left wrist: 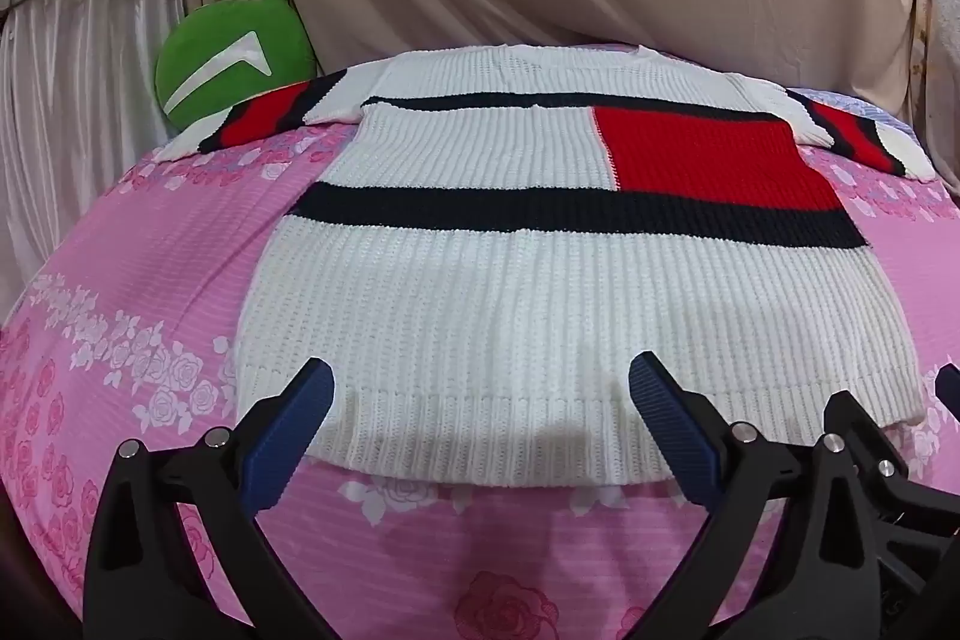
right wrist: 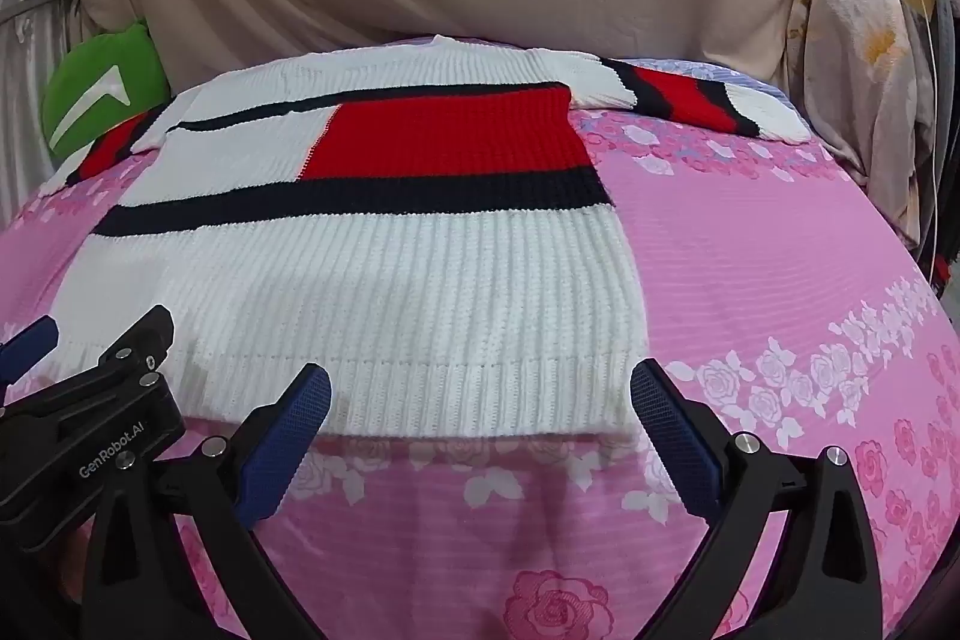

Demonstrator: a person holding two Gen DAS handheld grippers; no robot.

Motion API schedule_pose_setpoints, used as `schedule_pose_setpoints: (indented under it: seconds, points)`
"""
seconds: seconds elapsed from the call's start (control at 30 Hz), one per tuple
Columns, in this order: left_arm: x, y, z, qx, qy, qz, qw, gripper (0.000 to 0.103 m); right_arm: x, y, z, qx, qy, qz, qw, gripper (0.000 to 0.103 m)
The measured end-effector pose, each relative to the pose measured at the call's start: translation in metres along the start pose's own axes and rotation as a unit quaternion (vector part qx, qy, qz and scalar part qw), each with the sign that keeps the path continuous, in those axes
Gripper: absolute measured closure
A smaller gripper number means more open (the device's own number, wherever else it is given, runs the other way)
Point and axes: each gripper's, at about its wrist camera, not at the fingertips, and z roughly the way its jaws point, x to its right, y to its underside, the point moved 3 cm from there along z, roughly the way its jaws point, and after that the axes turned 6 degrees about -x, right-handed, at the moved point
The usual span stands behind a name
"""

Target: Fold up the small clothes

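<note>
I see the knit sweater (left wrist: 540, 280) lying flat on the pink rose bedsheet (left wrist: 150, 280), sleeves out to each side. My left gripper (left wrist: 480, 394) is spread wide at the bottom hem. My right gripper (right wrist: 480, 394) is spread wide there too. A green pillow (left wrist: 234, 52) sits behind.

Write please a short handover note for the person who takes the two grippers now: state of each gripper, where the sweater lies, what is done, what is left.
Left gripper: open, holds nothing, over the left half of the hem.
Right gripper: open, holds nothing, at the hem's right corner.
Sweater: white knit with red block and dark stripes, flat on the pink floral bedsheet, hem toward you, both sleeves spread out at the far end.
Done: sweater spread out; no fold visible.
Left: every fold. Probably start by gripping the hem.
</note>
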Motion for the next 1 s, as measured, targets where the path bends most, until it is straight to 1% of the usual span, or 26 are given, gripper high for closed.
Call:
schedule_pose_setpoints:
  seconds: [0.17, 0.23, 0.3, 0.33, 0.4, 0.77, 0.87, 0.93, 1.0]
  points:
    - [-0.001, -0.003, -0.006, 0.006, -0.001, 0.004, 1.0000, 0.006, 0.005, 0.003, -0.001, 0.004, -0.001, 0.005, 1.000, 0.005]
    - [0.000, -0.005, -0.007, 0.007, -0.001, 0.004, 1.0000, 0.006, -0.001, 0.004, 0.000, 0.007, 0.010, 0.000, 1.000, 0.005]
    - [0.000, -0.007, -0.007, 0.006, 0.000, 0.004, 1.0000, 0.006, -0.003, 0.006, -0.002, 0.010, 0.012, -0.002, 1.000, 0.005]
    - [-0.006, -0.009, -0.005, 0.002, -0.002, 0.002, 1.0000, 0.006, -0.002, 0.006, -0.003, 0.012, 0.013, -0.003, 1.000, 0.005]
    - [-0.003, -0.002, -0.008, 0.011, -0.005, 0.001, 0.9999, 0.006, -0.002, 0.002, -0.007, 0.010, 0.015, -0.003, 1.000, 0.005]
    - [-0.002, 0.003, -0.011, 0.009, -0.009, -0.002, 0.9999, 0.006, 0.000, 0.003, -0.009, 0.009, 0.016, -0.008, 1.000, 0.005]
    - [-0.004, 0.003, -0.012, 0.009, -0.007, -0.007, 0.9999, 0.006, -0.002, 0.004, -0.009, 0.005, 0.021, -0.011, 1.000, 0.005]
    - [-0.005, 0.003, -0.012, 0.007, -0.007, -0.008, 0.9999, 0.006, -0.004, 0.006, -0.011, 0.012, 0.030, -0.018, 0.999, 0.005]
    - [-0.005, 0.004, -0.012, 0.006, -0.009, -0.008, 0.9999, 0.006, -0.004, 0.006, -0.011, 0.013, 0.031, -0.018, 0.999, 0.005]
